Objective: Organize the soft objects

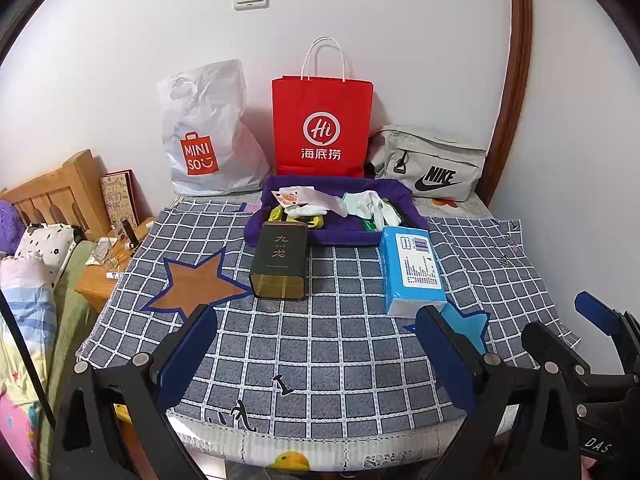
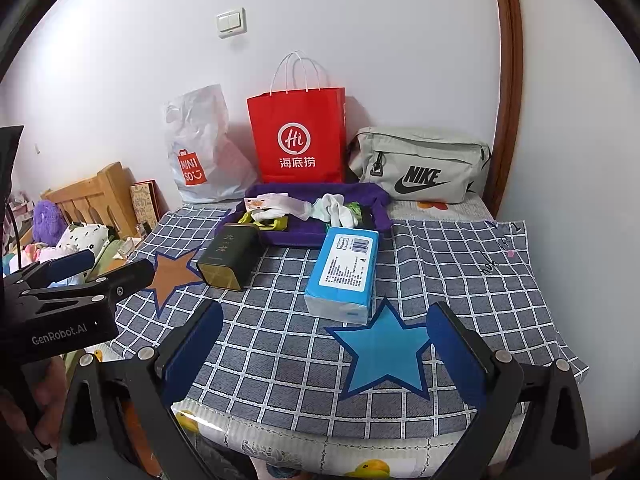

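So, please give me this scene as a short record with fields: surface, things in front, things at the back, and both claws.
surface: checked cloth with star patches
front left: dark tin, lying on its side
front right: blue tissue pack
middle: purple tray holding white socks and small items
back, along the wall: white plastic bag, red paper bag, grey pouch
left claw: open, holds nothing
right claw: open, holds nothing

Back row: we see a white plastic bag point(image 1: 208, 132) left, a red paper bag point(image 1: 322, 128) centre, a grey zip pouch point(image 1: 428, 162) right.
Middle: purple fabric tray point(image 1: 280, 236) before them.
Front: dark rectangular tin point(image 1: 280, 260) left of blue tissue pack point(image 1: 412, 268).
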Action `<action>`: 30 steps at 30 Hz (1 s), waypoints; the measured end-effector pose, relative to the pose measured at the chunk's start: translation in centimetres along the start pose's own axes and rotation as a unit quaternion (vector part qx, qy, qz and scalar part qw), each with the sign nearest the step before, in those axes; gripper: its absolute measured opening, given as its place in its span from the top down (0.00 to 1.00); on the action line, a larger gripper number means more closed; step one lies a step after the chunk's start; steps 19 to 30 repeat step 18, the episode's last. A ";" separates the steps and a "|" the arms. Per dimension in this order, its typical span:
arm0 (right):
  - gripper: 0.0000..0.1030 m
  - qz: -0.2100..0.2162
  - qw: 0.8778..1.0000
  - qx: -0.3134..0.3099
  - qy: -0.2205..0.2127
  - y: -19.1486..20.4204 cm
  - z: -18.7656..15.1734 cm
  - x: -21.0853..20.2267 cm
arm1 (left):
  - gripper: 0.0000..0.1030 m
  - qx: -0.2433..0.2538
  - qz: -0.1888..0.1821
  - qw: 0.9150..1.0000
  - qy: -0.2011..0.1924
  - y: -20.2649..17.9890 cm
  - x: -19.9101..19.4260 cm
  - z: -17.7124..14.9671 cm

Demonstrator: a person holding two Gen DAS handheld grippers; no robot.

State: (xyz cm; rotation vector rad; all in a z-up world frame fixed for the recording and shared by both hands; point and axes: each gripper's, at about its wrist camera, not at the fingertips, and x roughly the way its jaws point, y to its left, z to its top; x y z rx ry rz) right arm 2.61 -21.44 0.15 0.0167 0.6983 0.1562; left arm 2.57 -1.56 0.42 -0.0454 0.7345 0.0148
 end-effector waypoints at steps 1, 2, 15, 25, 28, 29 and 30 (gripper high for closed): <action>0.02 0.000 1.000 -0.001 0.000 0.0 0.0 0.0 | 0.03 0.000 0.000 1.000 0.000 0.0 0.0 0.0; 0.02 0.000 1.000 -0.001 0.000 0.0 0.0 0.0 | 0.03 0.000 0.000 1.000 0.000 0.0 0.0 0.0; 0.02 0.002 1.000 -0.001 -0.002 -0.1 -0.2 -0.2 | 0.03 -0.001 0.002 1.000 -0.001 0.0 0.1 -0.1; 0.02 0.004 1.000 -0.002 -0.002 -0.1 -0.2 -0.1 | 0.03 0.002 0.004 1.000 -0.008 -0.2 0.0 -0.2; 0.02 0.004 1.000 -0.002 -0.002 -0.1 -0.2 -0.1 | 0.03 0.002 0.004 1.000 -0.008 -0.2 0.0 -0.2; 0.02 0.004 1.000 -0.002 -0.002 -0.1 -0.2 -0.1 | 0.03 0.002 0.004 1.000 -0.008 -0.2 0.0 -0.2; 0.02 0.004 1.000 -0.002 -0.002 -0.1 -0.2 -0.1 | 0.03 0.002 0.004 1.000 -0.008 -0.2 0.0 -0.2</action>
